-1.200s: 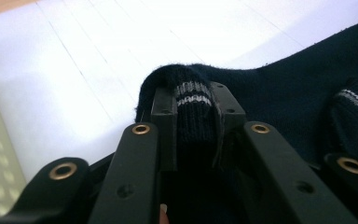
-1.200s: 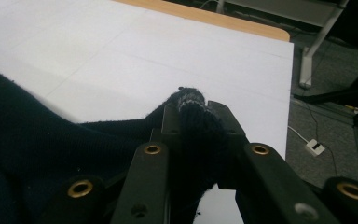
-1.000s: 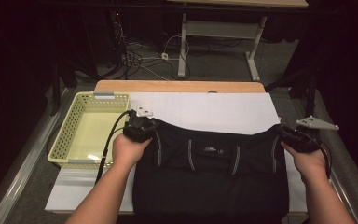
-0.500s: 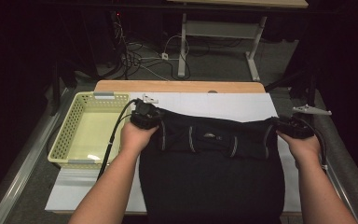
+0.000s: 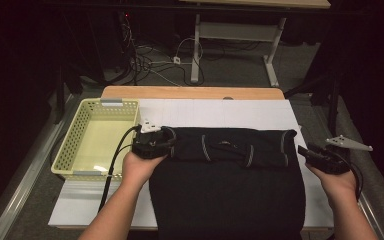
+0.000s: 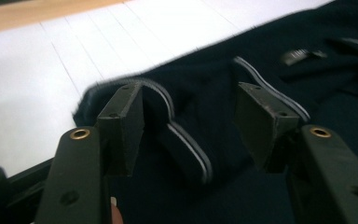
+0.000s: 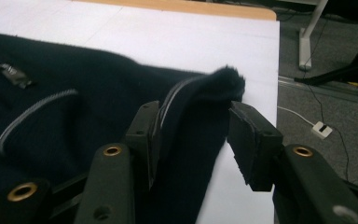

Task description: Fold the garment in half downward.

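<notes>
My jaws are apart on both sides, and they have just been opening, letting go of the fold. On the left gripper (image 5: 151, 143) the cloth's striped edge sits between the pads without being pinched; in the left gripper view there's a gap on either side of it. On the right gripper (image 5: 314, 156) it's much the same: a tuft of fabric stands up between the jaws, brushing one pad by the look of it, and the other pad stands clear of it.

Now the biggest thing here, the counter (image 5: 190, 93), with its white sheet (image 5: 230, 114) spread over it. On that lies the dark garment (image 5: 227, 190), running from the near edge up to a folded band across the middle of the sheet. My left jaws are at that band's left end, my right jaws just off its right end. To the left sits the yellow basket (image 5: 80, 145), close beside my left hand. Smaller yet: the grey stripes (image 6: 186, 144) on the trim and a little label (image 7: 13, 74) near the collar.

I judge the step in hand as releasing a fold just laid down. Next, I'd say, I back both hands off without dragging the cloth, then pick fresh corners for another fold.
</notes>
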`<move>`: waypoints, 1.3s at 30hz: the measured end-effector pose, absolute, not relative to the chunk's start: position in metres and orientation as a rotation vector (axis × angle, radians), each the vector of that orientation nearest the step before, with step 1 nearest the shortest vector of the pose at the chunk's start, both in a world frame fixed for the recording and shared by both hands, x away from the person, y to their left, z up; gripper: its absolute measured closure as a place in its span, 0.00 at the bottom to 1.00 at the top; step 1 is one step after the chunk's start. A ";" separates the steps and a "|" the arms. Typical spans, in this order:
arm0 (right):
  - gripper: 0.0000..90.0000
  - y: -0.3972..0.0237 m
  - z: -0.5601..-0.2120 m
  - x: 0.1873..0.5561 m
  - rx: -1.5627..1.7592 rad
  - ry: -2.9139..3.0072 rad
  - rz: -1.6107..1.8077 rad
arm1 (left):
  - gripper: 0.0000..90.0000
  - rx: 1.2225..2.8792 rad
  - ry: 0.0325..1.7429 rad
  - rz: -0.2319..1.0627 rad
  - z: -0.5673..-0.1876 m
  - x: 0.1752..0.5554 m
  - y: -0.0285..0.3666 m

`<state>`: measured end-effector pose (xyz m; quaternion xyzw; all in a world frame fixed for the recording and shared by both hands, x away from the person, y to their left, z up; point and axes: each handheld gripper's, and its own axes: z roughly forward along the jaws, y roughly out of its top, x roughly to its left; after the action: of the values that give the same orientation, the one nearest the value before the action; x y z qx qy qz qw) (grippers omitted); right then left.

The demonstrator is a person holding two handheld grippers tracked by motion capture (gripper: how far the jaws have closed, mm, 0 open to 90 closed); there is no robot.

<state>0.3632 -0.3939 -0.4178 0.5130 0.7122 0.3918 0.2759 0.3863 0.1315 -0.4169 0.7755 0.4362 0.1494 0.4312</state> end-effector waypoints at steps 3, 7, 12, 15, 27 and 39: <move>0.62 -0.396 -0.423 0.354 1.388 1.919 1.051 | 0.46 1.952 1.036 0.357 -0.418 0.373 0.122; 0.62 -0.395 -0.431 0.345 1.387 1.935 1.050 | 0.46 1.972 0.992 0.363 -0.420 0.364 0.112; 0.62 -0.388 -0.435 0.338 1.362 1.968 1.052 | 0.45 1.999 1.038 0.361 -0.435 0.368 0.117; 0.62 -0.383 -0.435 0.337 1.342 1.985 1.054 | 0.45 1.992 1.073 0.370 -0.441 0.369 0.124; 0.59 -0.366 -0.435 0.345 1.299 2.029 1.085 | 0.44 2.015 1.123 0.401 -0.451 0.369 0.139; 0.52 -0.358 -0.456 0.370 1.391 2.097 1.017 | 0.52 2.012 1.141 0.314 -0.466 0.401 0.114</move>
<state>0.3703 -0.3579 -0.4557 0.5008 0.7550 0.3661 0.2123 0.4013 0.1135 -0.4662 0.7927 0.4494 0.1237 0.3929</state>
